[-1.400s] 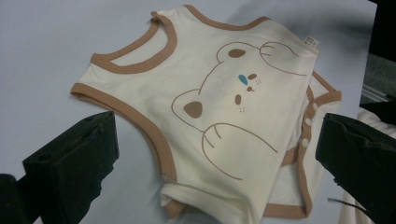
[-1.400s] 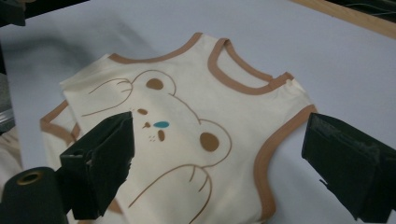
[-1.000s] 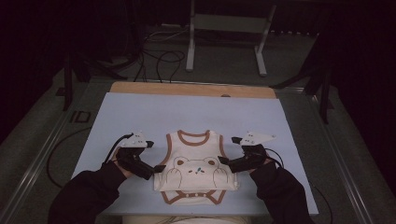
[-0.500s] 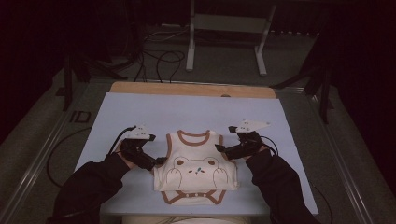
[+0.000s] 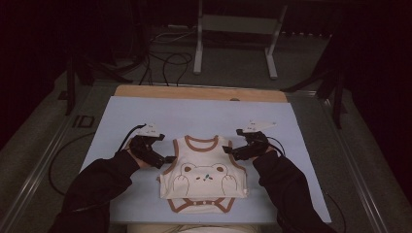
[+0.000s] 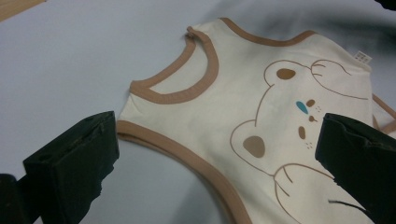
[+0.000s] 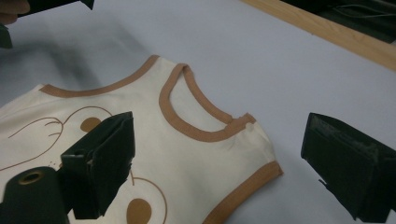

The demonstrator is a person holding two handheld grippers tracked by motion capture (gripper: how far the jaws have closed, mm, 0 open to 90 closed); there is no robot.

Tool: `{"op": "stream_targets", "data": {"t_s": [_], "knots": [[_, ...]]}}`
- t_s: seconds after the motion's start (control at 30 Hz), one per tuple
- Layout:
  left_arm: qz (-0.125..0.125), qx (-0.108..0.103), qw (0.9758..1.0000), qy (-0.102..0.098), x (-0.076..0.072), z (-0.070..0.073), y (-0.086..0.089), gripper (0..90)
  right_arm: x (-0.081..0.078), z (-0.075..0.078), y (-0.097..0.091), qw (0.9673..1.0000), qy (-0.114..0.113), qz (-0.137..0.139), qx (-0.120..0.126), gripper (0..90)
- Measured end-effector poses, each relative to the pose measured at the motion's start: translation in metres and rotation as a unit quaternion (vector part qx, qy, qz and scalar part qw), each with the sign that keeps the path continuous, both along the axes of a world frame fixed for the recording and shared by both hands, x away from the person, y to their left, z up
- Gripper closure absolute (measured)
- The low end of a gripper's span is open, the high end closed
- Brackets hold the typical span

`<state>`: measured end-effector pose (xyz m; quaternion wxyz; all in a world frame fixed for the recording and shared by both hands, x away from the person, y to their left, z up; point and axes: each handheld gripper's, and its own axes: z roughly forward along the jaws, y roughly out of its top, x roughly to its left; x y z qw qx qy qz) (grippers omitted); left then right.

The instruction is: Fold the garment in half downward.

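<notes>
You are holding both grippers, left gripper [image 5: 167, 158] and right gripper [image 5: 228, 151], wide open and empty at the shoulders of the bodysuit [image 5: 203, 172], its bottom folded up, shoulders not yet grasped.

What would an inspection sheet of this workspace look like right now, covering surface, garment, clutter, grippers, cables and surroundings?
Surface: pale blue mat on a table, wooden strip along the far edge.
Job's things: cream baby vest with brown trim and bear print, lying flat, bottom folded up.
Clutter: nothing seen.
Grippers: left hand-held gripper open at the vest's left shoulder; right hand-held gripper open at its right shoulder; neither grips cloth.
Cables: one cable trails from the left gripper over the table's edge.
Surroundings: dark floor, metal stand, loose floor cables.
</notes>
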<state>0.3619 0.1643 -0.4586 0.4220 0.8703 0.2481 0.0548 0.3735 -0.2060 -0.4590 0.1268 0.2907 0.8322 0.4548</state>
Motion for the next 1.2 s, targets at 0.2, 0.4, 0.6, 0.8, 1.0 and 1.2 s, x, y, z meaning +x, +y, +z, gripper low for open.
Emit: {"op": "stream_targets", "data": {"t_s": [0.2, 0.4, 0.6, 0.8, 1.0, 1.2], "knots": [[-0.007, 0.008, 0.9999, 0.001, 0.009, -0.006, -0.007, 0.6, 0.01, -0.008, 0.001, 1.0, 0.007, 0.001, -0.006, 10.0], [-0.012, 0.012, 0.9998, 0.004, 0.022, -0.014, -0.011, 1.0, 0.021, -0.019, 0.006, 0.9994, 0.022, 0.005, -0.026, 10.0], [-0.008, 0.012, 0.9999, 0.007, 0.033, -0.023, -0.013, 1.0, 0.034, -0.03, 0.004, 0.9984, 0.044, 0.004, -0.036, 11.4], [0.007, 0.02, 0.9997, 0.015, 0.043, -0.032, -0.013, 2.8, 0.043, -0.042, 0.004, 0.9972, 0.055, 0.001, -0.051, 13.6], [0.019, 0.024, 0.9992, 0.025, 0.053, -0.039, -0.012, 6.2, 0.053, -0.048, 0.003, 0.9967, 0.055, 0.006, -0.059, 21.1], [0.019, 0.036, 0.9989, 0.024, 0.059, -0.045, -0.014, 11.6, 0.06, -0.055, 0.004, 0.9958, 0.057, 0.004, -0.071, 28.2]]}}
